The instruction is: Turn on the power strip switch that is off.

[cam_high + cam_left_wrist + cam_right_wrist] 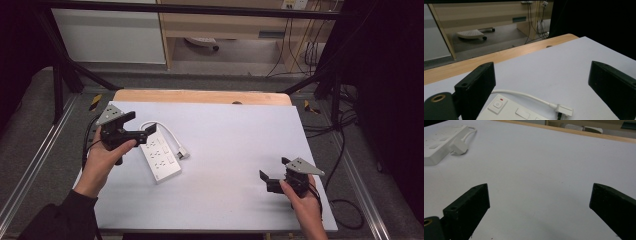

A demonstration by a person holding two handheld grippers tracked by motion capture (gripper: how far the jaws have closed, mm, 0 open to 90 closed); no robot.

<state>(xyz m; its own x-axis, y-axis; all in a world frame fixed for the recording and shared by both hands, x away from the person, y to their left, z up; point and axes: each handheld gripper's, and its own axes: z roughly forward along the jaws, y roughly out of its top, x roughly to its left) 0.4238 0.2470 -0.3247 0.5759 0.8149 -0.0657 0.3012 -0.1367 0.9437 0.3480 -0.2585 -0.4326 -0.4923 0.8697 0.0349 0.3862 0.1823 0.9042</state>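
Note:
A white power strip [160, 157] lies on the white table top [235, 150] at the left, and its white cable [165, 129] loops round to a plug [183, 153] lying beside it. My left gripper [141, 123] hovers open over the strip's far end. Between its wide-apart jaws, the left gripper view [541, 75] has the strip's switch end [499, 105], the cable [524, 95] and the plug [562, 110]. My right gripper [273, 168] is open near the front right, over bare table. The right gripper view [540, 192] has the strip [439, 145] and plug [459, 146] far off.
A wooden strip [200, 96] edges the table's far side. Black frame posts [57, 75] stand at the back corners. Cables [345, 150] trail on the floor to the right. A cabinet [225, 25] stands beyond the table.

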